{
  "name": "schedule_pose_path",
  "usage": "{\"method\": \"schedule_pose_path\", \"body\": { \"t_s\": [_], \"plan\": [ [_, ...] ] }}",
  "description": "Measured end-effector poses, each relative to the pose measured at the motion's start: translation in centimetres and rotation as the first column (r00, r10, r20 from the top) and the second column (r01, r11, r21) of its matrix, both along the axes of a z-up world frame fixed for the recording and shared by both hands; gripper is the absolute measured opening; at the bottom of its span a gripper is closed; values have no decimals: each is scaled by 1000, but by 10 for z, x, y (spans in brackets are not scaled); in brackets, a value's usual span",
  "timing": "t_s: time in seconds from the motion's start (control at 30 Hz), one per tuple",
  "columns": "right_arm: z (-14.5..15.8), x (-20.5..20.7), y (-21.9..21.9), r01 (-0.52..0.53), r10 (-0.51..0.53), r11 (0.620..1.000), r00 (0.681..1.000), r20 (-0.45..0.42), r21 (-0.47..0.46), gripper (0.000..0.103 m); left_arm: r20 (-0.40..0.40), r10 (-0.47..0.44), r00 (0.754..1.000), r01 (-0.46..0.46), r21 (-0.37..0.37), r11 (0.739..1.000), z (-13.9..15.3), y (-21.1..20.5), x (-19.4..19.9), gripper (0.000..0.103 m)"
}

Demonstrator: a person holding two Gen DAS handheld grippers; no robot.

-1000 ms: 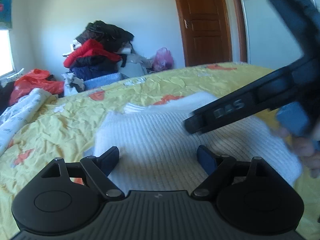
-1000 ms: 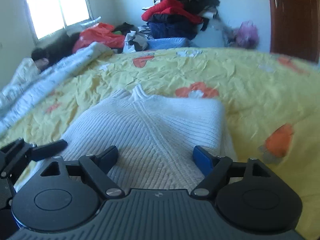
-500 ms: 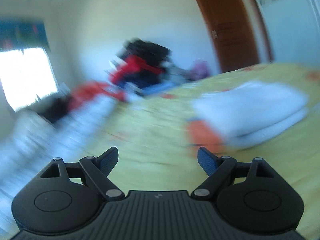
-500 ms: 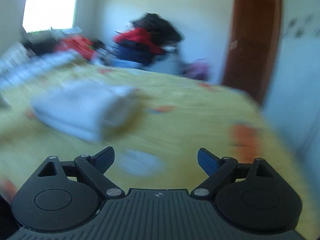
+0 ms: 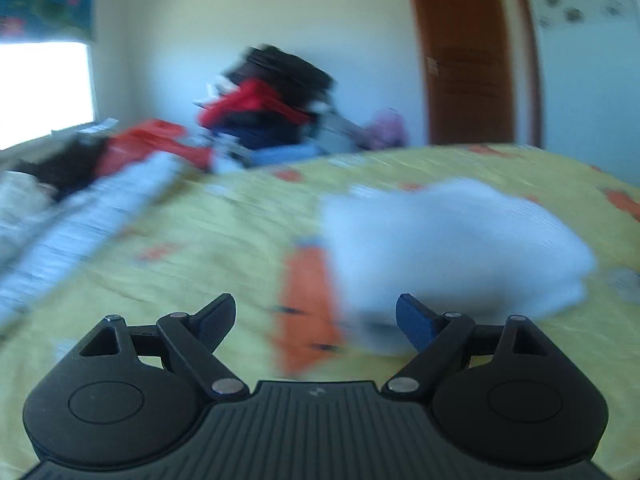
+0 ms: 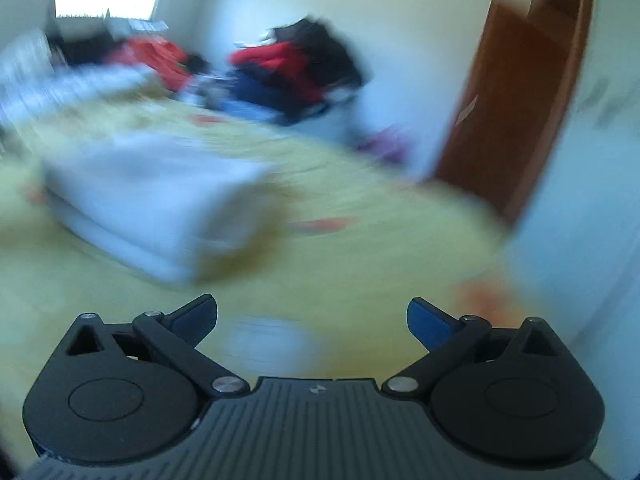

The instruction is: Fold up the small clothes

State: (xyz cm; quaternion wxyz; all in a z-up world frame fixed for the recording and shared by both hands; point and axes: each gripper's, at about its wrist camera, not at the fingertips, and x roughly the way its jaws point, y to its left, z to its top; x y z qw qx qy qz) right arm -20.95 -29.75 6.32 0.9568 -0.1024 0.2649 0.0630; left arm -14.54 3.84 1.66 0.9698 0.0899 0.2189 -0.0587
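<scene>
Your left gripper (image 5: 316, 318) stands wide and empty. Your right gripper (image 6: 312, 318) is opening, nothing between its jaws. Both hang over the yellow bedspread (image 5: 200, 248). The folded white knit (image 5: 448, 236) lies ahead and right of your left gripper, close by its right finger, and ahead and left of your right one (image 6: 148, 200), farther off. Blur hides its long axis. The clothes heap (image 5: 272, 108) sits beyond.

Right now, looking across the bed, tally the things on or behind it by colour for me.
White: 1, the folded sweater
Red: 2, the garment on the clothes pile and the red heap near the window
Purple: 1, the bag by the door
Total: 4
</scene>
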Motion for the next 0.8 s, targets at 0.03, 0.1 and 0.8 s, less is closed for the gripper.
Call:
{"method": "schedule_pose_path", "body": {
  "t_s": [0.03, 0.1, 0.8],
  "plan": [
    [-9, 16, 12, -12, 17, 996, 999, -51, 88, 101, -12, -12, 1000, 12, -2, 1000, -7, -12, 4, 88],
    [-24, 41, 28, 10, 6, 990, 994, -111, 139, 101, -45, -9, 999, 9, -3, 1000, -19, -26, 11, 88],
    [-71, 68, 72, 151, -129, 978, 980, -151, 147, 103, -239, 4, 971, -37, -132, 991, -48, -25, 39, 103]
  ]
}}
